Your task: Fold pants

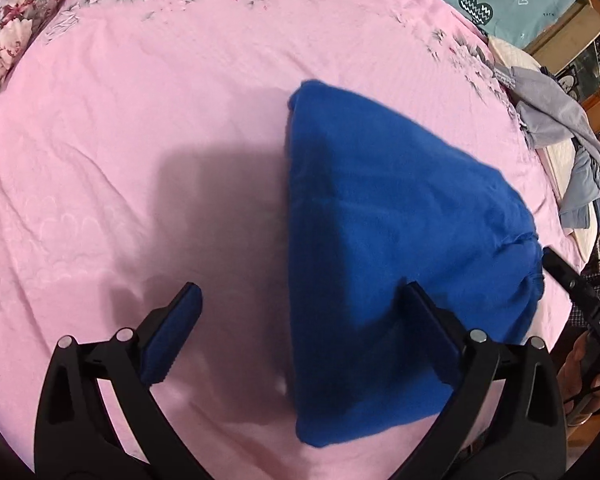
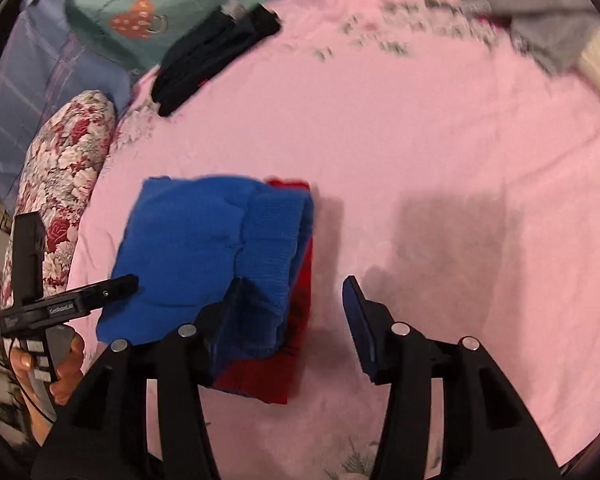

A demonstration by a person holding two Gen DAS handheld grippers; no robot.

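At frame centre, folded blue pants [image 1: 388,216] lie on pink sheet [image 1: 140,120]; left gripper [image 1: 300,300] and right gripper [image 2: 296,292] both open, holding nothing.

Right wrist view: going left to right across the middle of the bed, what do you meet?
Floral pillow → folded blue pants → red garment showing under their right edge → bare pink bedsheet.

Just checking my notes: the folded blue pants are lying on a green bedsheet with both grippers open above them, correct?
Not quite. The bedsheet is pink, not green, as the left wrist view shows. The folded blue pants do lie on it, and both the left gripper and right gripper are open.
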